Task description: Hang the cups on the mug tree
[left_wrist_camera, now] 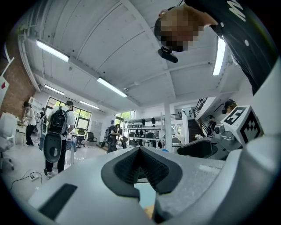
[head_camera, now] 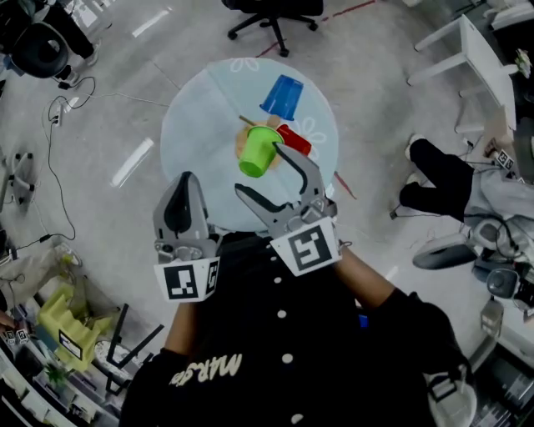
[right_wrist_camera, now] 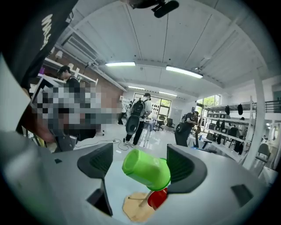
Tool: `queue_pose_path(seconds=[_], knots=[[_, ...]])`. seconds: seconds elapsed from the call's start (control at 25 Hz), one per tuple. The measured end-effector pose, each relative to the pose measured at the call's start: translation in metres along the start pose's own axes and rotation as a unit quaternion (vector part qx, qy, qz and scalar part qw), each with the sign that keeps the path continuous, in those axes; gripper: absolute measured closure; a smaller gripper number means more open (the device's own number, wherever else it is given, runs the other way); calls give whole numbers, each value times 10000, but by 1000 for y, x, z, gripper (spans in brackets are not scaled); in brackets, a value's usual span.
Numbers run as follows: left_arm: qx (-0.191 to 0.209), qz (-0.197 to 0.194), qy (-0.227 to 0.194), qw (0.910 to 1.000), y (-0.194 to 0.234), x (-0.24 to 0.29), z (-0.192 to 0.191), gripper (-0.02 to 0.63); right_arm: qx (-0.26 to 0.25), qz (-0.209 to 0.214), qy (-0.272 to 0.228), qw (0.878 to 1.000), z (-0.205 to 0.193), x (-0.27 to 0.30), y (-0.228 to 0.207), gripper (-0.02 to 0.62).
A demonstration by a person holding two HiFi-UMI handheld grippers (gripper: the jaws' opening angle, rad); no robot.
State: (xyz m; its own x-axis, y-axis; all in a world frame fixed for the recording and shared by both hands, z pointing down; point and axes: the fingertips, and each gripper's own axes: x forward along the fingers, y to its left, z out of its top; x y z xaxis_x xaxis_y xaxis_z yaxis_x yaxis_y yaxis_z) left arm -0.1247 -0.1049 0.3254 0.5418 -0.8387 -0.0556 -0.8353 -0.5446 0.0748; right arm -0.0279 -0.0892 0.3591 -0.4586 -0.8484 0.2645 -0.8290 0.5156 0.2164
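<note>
On the round glass table (head_camera: 196, 125) stands a mug tree with a wooden base (head_camera: 243, 142) (right_wrist_camera: 135, 207). A green cup (head_camera: 259, 151) (right_wrist_camera: 146, 168) hangs tilted on a peg, a red cup (head_camera: 294, 138) (right_wrist_camera: 157, 198) sits low beside it, and a blue cup (head_camera: 282, 97) is on the far side. My right gripper (head_camera: 259, 170) (right_wrist_camera: 140, 163) is open around the green cup, the left pad clearly apart from it. My left gripper (head_camera: 185, 178) (left_wrist_camera: 140, 152) is shut and empty, held at the table's near edge.
A black office chair (head_camera: 271, 15) stands beyond the table. White desks (head_camera: 480, 52) and a seated person's legs (head_camera: 438, 177) are to the right. Cables (head_camera: 52, 158) trail over the floor at left. People stand in the room behind.
</note>
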Motion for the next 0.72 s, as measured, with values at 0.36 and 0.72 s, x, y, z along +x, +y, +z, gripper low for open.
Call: queue_pose_path(seconds=[0.36,0.72], knots=[[210,380,-257,9987,-5,-2,25,611,520,182,-450,9975,30,-46,-31,323],[312,588,-500,9965,-14,-2,53,611,620,-92,-885,9941,40,-83,-89,584]])
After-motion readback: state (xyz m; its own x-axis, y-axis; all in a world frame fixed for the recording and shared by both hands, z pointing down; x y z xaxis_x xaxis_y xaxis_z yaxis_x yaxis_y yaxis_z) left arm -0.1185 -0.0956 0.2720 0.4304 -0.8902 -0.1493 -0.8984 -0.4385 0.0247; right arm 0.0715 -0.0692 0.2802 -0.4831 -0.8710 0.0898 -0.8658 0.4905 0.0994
